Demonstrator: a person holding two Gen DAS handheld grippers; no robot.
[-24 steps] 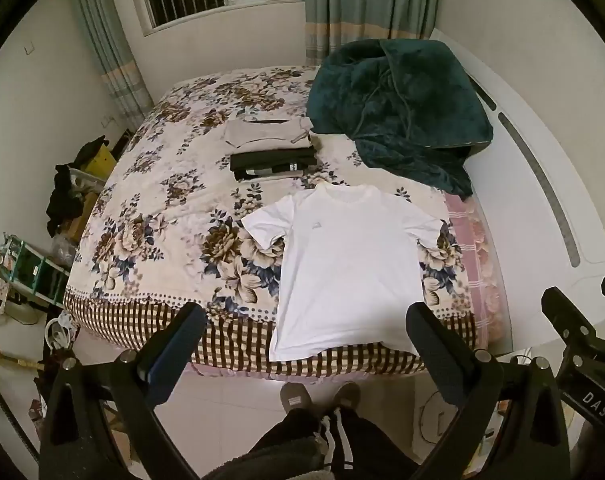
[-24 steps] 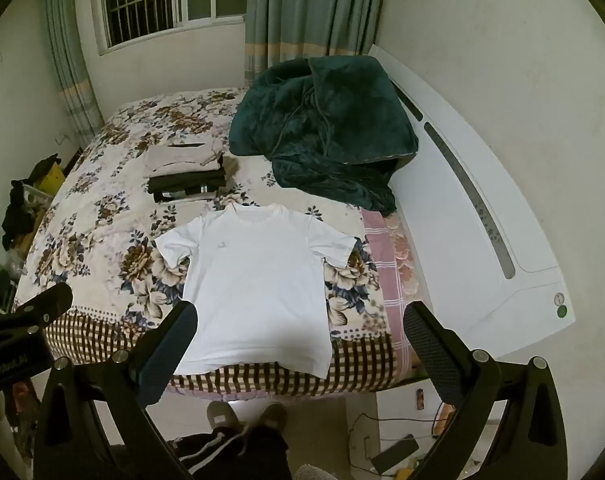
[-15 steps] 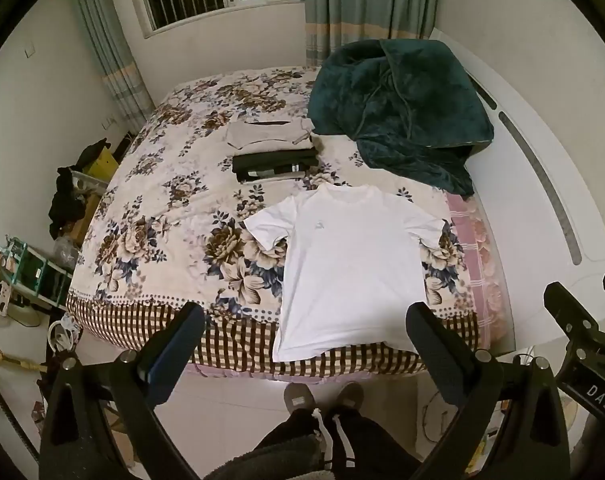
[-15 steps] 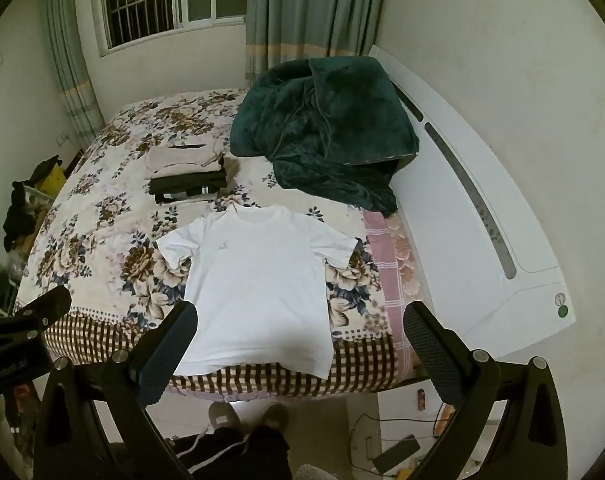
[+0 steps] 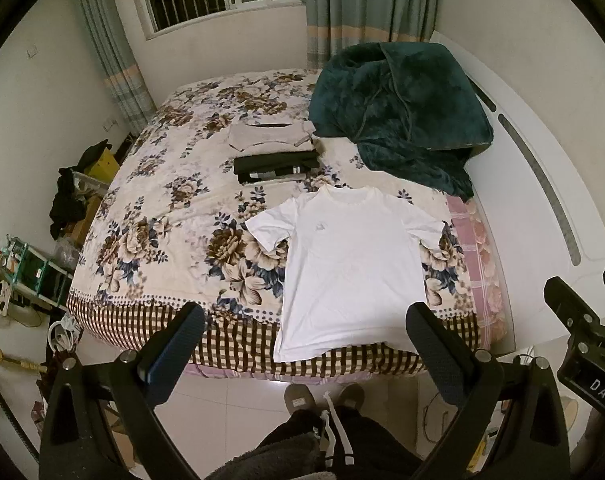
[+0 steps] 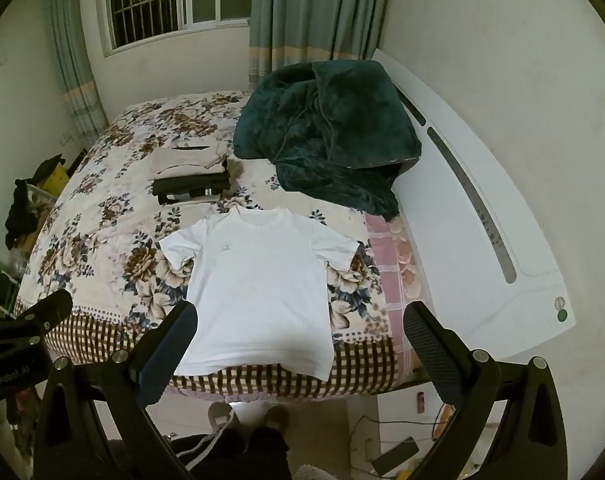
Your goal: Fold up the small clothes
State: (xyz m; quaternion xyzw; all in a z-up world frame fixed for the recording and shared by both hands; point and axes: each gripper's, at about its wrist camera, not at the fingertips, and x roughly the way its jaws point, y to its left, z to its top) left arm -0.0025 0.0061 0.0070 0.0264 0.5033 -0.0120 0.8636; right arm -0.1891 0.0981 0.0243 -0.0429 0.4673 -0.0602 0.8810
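A white T-shirt (image 5: 350, 268) lies spread flat, front up, on the near edge of the flowered bed (image 5: 150, 236), its hem hanging over the checked border. It also shows in the right wrist view (image 6: 258, 288). My left gripper (image 5: 302, 332) is open and empty, held high above the floor in front of the bed. My right gripper (image 6: 300, 330) is open and empty too, at a similar height and apart from the shirt. Behind the shirt lie a folded black garment (image 5: 276, 166) and a folded beige garment (image 5: 268, 136).
A dark green plush blanket (image 5: 398, 120) is heaped at the far right of the bed, against the white headboard (image 5: 542, 200). Clutter and shelves (image 5: 30, 272) stand on the floor at the left. The person's feet (image 5: 322, 396) stand on the tiled floor below.
Both views have drifted slightly; the shirt sits a little higher in the left wrist view. Both grippers stay open and nothing on the bed has moved.
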